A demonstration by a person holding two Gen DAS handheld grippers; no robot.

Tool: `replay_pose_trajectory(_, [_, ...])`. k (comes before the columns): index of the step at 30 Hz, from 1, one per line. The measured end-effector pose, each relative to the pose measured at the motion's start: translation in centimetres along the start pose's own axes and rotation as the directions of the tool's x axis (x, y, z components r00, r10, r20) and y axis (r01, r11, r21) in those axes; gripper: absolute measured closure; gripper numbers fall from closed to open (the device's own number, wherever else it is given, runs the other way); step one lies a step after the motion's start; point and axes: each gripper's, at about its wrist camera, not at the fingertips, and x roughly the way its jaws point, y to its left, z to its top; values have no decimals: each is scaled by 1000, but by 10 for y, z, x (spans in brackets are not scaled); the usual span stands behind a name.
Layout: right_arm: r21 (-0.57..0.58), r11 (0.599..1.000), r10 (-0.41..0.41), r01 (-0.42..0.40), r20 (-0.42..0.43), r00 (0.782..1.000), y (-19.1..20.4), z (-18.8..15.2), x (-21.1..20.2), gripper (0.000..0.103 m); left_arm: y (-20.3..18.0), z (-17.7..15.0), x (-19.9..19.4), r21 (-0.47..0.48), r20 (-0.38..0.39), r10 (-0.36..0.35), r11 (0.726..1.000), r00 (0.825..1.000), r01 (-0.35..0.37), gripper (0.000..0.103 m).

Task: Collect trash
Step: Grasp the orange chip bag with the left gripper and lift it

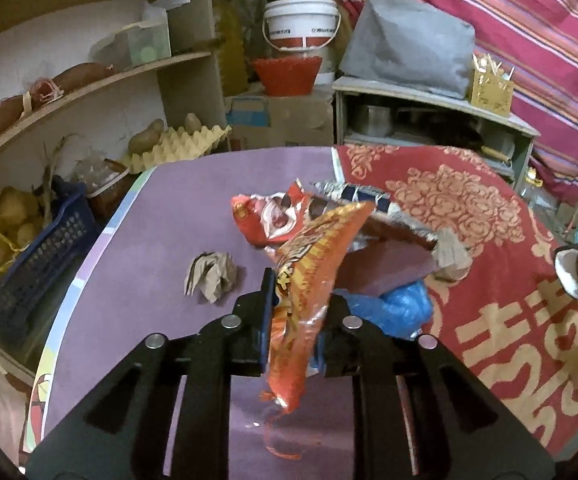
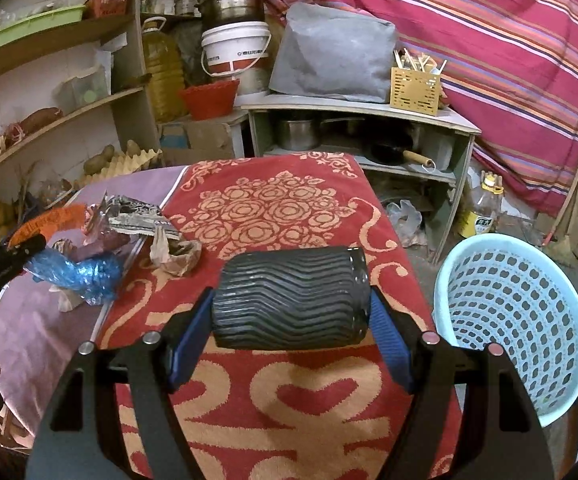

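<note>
My left gripper [image 1: 303,292] is shut on an orange snack wrapper [image 1: 313,256], which hangs lifted above the purple table [image 1: 161,224]. My right gripper [image 2: 291,300] is shut on a black ribbed cup [image 2: 293,276], held sideways over the red patterned mat [image 2: 273,208]. More trash lies on the table: a crumpled brown paper [image 1: 211,276], a red wrapper [image 1: 265,216], a silver wrapper [image 1: 361,194], a blue plastic bag [image 1: 397,304] and a brown paper scrap [image 1: 449,252]. In the right wrist view, the blue bag [image 2: 81,272] and a paper scrap [image 2: 177,254] lie left of the cup.
A light blue perforated basket [image 2: 509,312] stands off the table's right edge. Wooden shelves [image 1: 89,92] with potatoes and an egg tray run along the left. A low shelf unit [image 2: 361,120] with pots, a white bucket [image 2: 235,50] and a red bowl stand behind the table.
</note>
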Motion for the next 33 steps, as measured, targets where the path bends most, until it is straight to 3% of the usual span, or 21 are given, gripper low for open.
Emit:
replay_pose_trajectory(13, [-11,1000,19,-19,-6,1000,9,0,1,29,22,-9,9,-10,-77,-13,1000,997,12,80])
replay_pose_trajectory(15, [-13,1000,19,-19,-6,1000,10,0,1,29,24,-10,9,-5,-87,-11,1000,996,11,66])
replay_pose_trajectory(16, [-12,1000,19,-19,-7,1000,10,0,2,29,25,-11,9,-4,-83,-4,1000,997,4,65])
replay_pose_trajectory(31, [-17,1000,15,-16,-19,1000,11,-1,7,29,43,-30,34,4,-167,13,1000,986,-13,65])
replay_pose_trajectory(32, [-16,1000,15,-16,-18,1000,10,-1,7,29,44,-31,36,6,-171,15,1000,985,-14,66])
replay_pose_trajectory(33, [-16,1000,15,-15,-17,1000,10,0,7,29,45,-32,36,8,-166,23,1000,986,-22,76])
